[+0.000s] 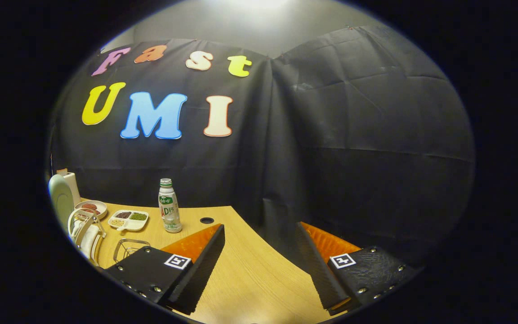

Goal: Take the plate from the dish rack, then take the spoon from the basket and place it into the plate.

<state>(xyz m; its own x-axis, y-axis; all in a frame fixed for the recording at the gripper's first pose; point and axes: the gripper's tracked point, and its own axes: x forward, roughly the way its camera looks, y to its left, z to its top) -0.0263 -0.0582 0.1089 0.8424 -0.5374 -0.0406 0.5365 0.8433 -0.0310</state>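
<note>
1. Jaws of the gripper (259, 265) stand wide apart over bare counter (250, 274), holding nothing
2. First step is not begun: the plate (61, 200) stands upright in the dish rack (86, 231), well off to the left, beside the wire basket (128, 248)
3. Next move, I judge: swing left and straddle the plate's rim

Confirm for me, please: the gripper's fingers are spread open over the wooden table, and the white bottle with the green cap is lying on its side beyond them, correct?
Not quite. In the gripper view the white bottle with the green cap stands upright, not on its side. The rest holds: the gripper has its fingers spread open over the wooden table, with the bottle beyond them.
</note>
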